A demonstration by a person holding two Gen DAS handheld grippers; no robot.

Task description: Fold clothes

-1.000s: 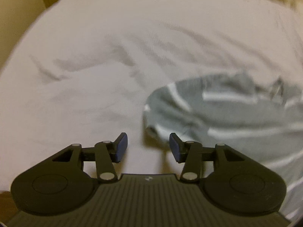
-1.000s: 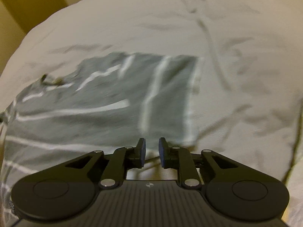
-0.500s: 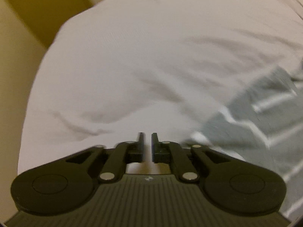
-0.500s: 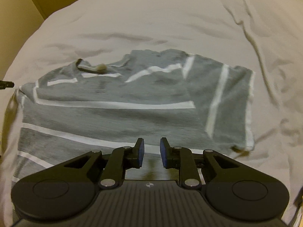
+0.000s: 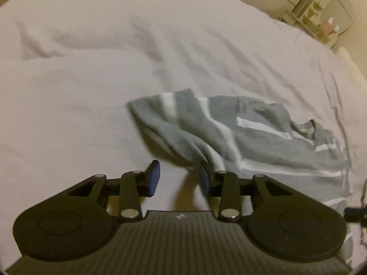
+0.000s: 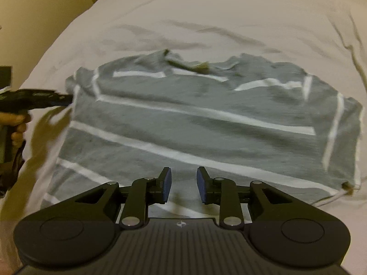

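Both jaws are open. The left gripper (image 5: pixel 179 178) should pinch the shirt (image 6: pixel 206 119) sleeve (image 5: pixel 174 126) edge, then fold it right.

T-shirt (image 6: pixel 206 123) lies spread on bed sheet (image 6: pixel 206 11), neck opening at far edge, hem nearest. Right gripper (image 6: pixel 181 183) sits over hem, near middle. Left gripper (image 5: pixel 179 178) at shirt's left side; sleeve (image 5: pixel 169 123) runs fwd from its right finger, w/ shirt body off to right. Shelf unit (image 5: pixel 321 20) stands beyond bed's far right corner.
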